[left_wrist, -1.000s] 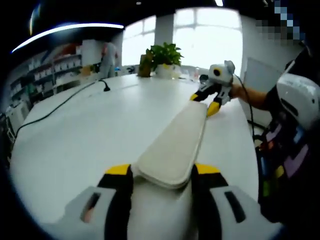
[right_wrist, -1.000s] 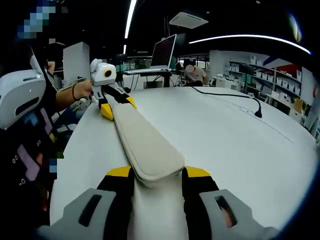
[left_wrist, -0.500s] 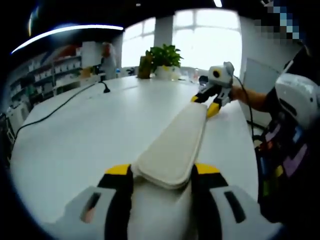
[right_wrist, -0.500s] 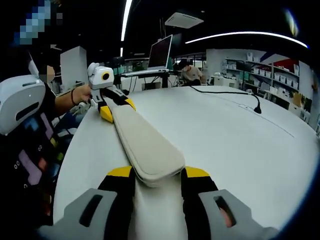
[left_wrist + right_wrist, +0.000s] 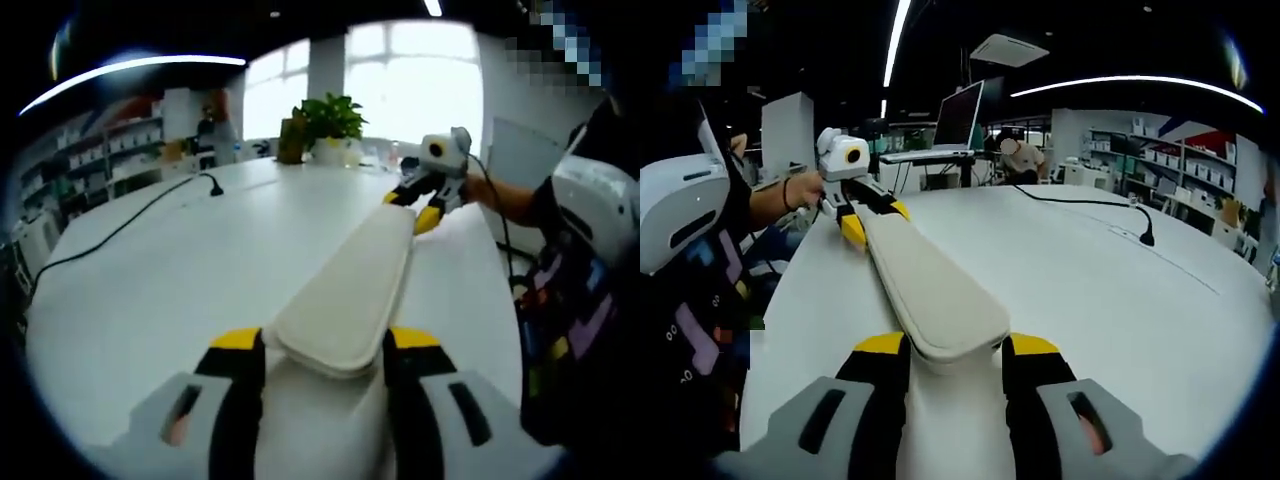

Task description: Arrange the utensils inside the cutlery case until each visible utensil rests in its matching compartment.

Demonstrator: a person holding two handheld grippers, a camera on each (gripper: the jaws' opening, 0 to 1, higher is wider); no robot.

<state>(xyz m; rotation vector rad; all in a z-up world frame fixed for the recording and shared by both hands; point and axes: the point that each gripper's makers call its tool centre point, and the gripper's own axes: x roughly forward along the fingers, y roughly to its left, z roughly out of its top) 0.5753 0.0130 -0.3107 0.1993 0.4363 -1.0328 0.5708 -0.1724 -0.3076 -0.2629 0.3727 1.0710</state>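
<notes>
- The cutlery case [image 5: 348,290], a long closed beige case, is held between the two grippers above the white table [image 5: 180,270], each end clamped.
- The left gripper [image 5: 322,345] has its yellow-tipped jaws closed on the near end in the left gripper view; the right gripper [image 5: 945,350] grips the opposite end.
- The case's long axis runs straight from one gripper to the other, lying flat.
- The round table carries a black cable [image 5: 1095,203]; a potted plant [image 5: 330,120] stands at its far edge, before bright windows.
- Shelving [image 5: 1200,170] lines the office wall; a laptop [image 5: 962,115] sits behind.
- The case's contents are hidden.
</notes>
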